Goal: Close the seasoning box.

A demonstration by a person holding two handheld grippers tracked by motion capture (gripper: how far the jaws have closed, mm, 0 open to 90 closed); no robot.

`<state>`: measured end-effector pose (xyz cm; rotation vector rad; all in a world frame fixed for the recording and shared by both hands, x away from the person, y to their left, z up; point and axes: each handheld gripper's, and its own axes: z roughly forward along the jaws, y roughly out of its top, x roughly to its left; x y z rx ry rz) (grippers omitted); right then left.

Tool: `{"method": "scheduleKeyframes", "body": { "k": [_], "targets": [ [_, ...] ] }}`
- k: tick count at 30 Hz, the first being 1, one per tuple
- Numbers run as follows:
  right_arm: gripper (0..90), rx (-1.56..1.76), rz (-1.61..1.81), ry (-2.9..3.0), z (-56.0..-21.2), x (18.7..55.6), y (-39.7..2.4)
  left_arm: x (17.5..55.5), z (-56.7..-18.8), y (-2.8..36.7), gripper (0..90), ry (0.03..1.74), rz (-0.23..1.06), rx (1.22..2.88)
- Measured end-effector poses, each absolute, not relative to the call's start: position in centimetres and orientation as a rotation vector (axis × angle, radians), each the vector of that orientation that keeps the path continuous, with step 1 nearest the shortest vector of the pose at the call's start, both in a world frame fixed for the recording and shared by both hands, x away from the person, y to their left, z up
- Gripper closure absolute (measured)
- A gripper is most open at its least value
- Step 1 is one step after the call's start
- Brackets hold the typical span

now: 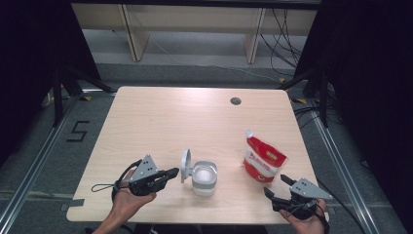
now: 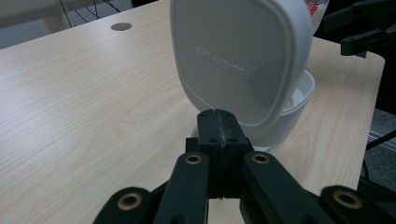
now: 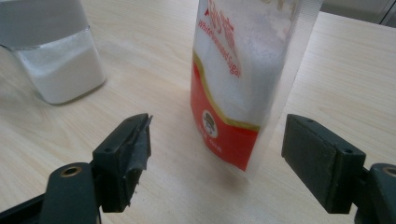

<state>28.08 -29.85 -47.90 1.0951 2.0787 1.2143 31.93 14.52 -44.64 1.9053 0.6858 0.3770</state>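
Observation:
A white container [image 1: 204, 179] of white powder stands near the table's front edge, its hinged lid [image 1: 186, 165] raised upright on its left side. My left gripper [image 1: 173, 172] is shut, its tips right at the lid. In the left gripper view the closed jaws [image 2: 219, 127] meet at the lid's [image 2: 238, 60] lower edge with nothing seen between them. A red and white sugar pouch [image 1: 263, 160] stands to the right. My right gripper [image 1: 275, 185] is open just in front of it. The pouch [image 3: 243, 70] rises beyond the wide jaws [image 3: 224, 140], and the pads do not touch it.
The wooden table [image 1: 195, 117] has a round cable hole [image 1: 235, 101] at the back right. In the right gripper view the container [image 3: 56, 56] stands at the far left. Dark curtains flank the table, and a wooden frame [image 1: 131, 29] and cables lie on the floor behind it.

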Motion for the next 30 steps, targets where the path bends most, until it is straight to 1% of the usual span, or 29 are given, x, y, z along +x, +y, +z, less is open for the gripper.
{"method": "scheduleKeyframes", "body": {
  "k": [5,9,10,13,15,17,19,24,25,30],
  "targets": [
    [24.8,1.067,1.204,2.067,-47.9,28.2,-29.9,32.1,-44.6,14.3,89.5,0.661,0.377,1.905],
    [24.8,1.104,1.213,2.076,-47.9,28.1,-29.8,32.0,-44.5,14.0,89.5,0.658,0.381,1.911],
    [24.8,1.096,1.215,2.076,-47.9,28.1,-29.8,31.9,-44.6,13.9,89.4,0.685,0.37,1.899],
    [24.8,1.121,1.21,2.066,-47.9,28.0,-29.8,32.1,-44.4,14.0,89.4,0.654,0.38,1.902],
    [24.7,1.139,1.214,2.063,-47.9,27.9,-29.7,32.0,-44.3,13.9,89.4,0.672,0.377,1.897],
    [24.8,1.095,1.21,2.056,-47.8,28.1,-29.9,31.9,-44.2,13.8,89.4,0.661,0.376,1.896],
    [24.7,1.137,1.204,2.065,-47.8,27.8,-29.8,31.8,-44.1,13.6,89.5,0.67,0.365,1.894],
    [25.0,1.064,1.203,2.053,-47.9,28.2,-30.0,32.1,-44.0,13.4,89.4,0.635,0.382,1.909],
    [25.0,1.122,1.206,2.058,-47.8,27.9,-29.8,32.1,-44.0,13.4,89.5,0.631,0.384,1.912],
    [25.2,1.105,1.206,2.06,-47.8,28.0,-29.9,32.1,-44.0,13.3,89.4,0.641,0.374,1.906]
  ]
}}
